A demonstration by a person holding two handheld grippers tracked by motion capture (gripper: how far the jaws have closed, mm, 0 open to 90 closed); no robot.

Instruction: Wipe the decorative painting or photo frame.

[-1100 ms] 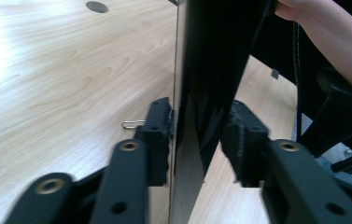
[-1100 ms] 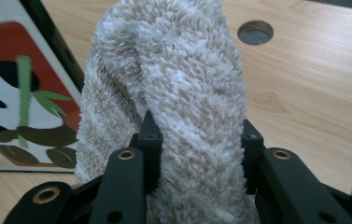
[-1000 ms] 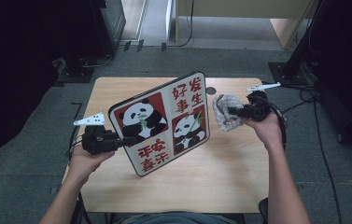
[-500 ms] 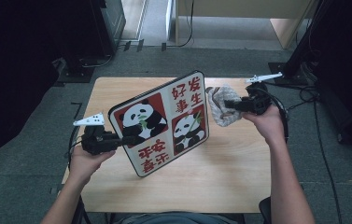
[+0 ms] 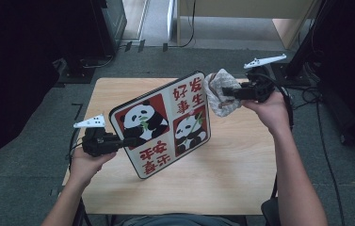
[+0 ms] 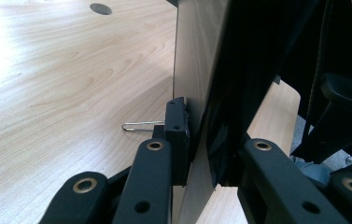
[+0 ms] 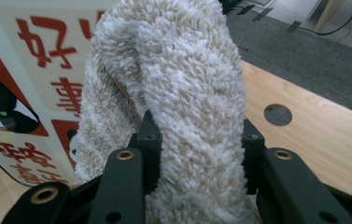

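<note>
We hold the panda board [image 5: 163, 125] tilted up off the table [image 5: 222, 179] with the left gripper [image 5: 127, 141], whose jaws are clamped on the board's lower left edge; in the left gripper view the panel [image 6: 197, 84] runs edge-on between the two jaws, with a small black clip [image 6: 177, 135] and a wire loop [image 6: 138, 126] on its back face. The right gripper [image 5: 224, 91] is closed on a bunched, cream terry cloth [image 5: 218, 94]; in the right gripper view the cloth [image 7: 173, 102] bulges up between the jaws, just beside the printed face [image 7: 38, 70]

Position: the cloth sits at the board's upper right corner, touching or very nearly touching it; we cannot tell which

Step, as we judge it: wiping the printed face, with the stroke starting at the top right corner

Next move calls for: pressing the cloth flat to the face and drawing it across toward the pandas, while the left hand [image 5: 83, 165] braces the board against that push. Risk: the board pivoting in the left jaws if pressure lands far from the clamp
</note>
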